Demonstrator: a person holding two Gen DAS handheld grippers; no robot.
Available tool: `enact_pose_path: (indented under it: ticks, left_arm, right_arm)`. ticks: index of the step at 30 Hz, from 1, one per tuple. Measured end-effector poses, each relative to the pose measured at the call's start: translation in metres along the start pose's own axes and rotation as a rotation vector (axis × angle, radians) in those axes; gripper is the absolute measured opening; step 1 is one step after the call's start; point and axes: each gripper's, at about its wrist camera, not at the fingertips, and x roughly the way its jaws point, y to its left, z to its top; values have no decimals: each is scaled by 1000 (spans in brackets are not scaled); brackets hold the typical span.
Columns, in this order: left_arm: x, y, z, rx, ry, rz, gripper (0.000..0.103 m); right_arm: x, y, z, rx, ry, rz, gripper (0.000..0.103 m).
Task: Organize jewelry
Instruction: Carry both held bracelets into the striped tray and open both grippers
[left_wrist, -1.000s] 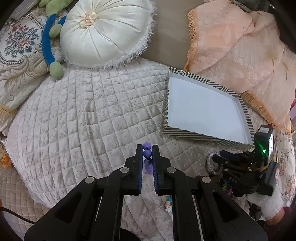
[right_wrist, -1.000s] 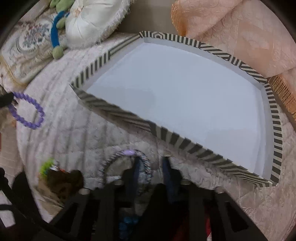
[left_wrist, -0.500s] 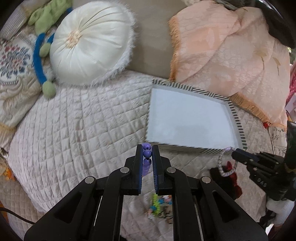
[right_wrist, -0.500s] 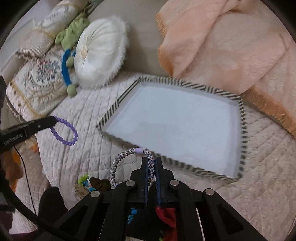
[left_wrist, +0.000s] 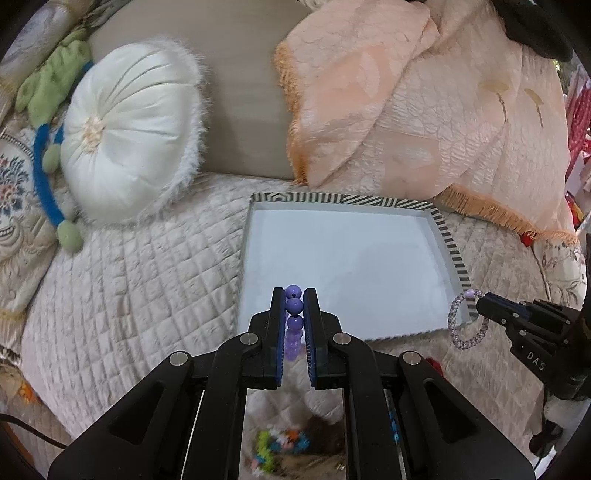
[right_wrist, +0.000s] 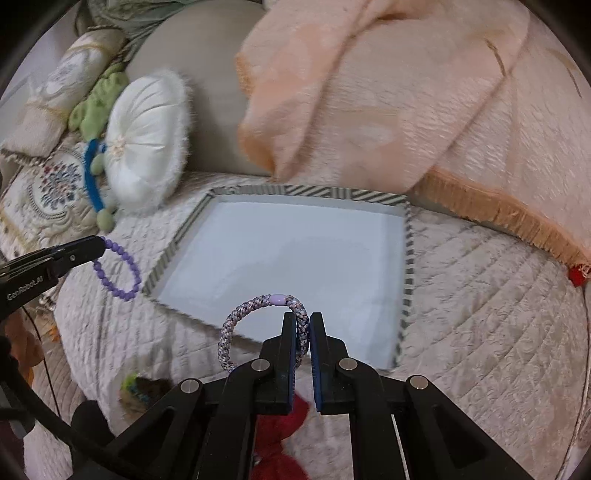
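Looking along the left gripper (left_wrist: 294, 306), its fingers pinched a purple bead bracelet (left_wrist: 294, 317), which had risen off the quilted bedspread (left_wrist: 140, 295) and now hung before the striped tray (left_wrist: 448, 240), empty and ready for it. A round white cushion (left_wrist: 125, 136) lay behind.

From the right wrist, the right gripper (right_wrist: 303, 332) gripped a braided lilac bracelet (right_wrist: 258, 306), likewise lifted toward the tray (right_wrist: 406, 258). A peach blanket (right_wrist: 369, 92) was heaped beyond.
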Motion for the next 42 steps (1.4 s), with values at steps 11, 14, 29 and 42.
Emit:
enact_pose_path:
  ticks: [11, 14, 29, 42]
  left_arm:
    - [85, 3, 10, -63, 101, 19, 8]
    - [107, 21, -2, -102, 156, 41, 8]
    - [108, 45, -40, -123, 191, 41, 35]
    - [63, 47, -55, -129, 133, 33, 61]
  right_arm:
    - [68, -41, 5, 77, 75, -86, 6]
    - [84, -52, 2, 107, 97, -105, 6]
    - [73, -44, -34, 100, 142, -86, 14]
    - [5, -28, -47, 123, 8, -19, 36]
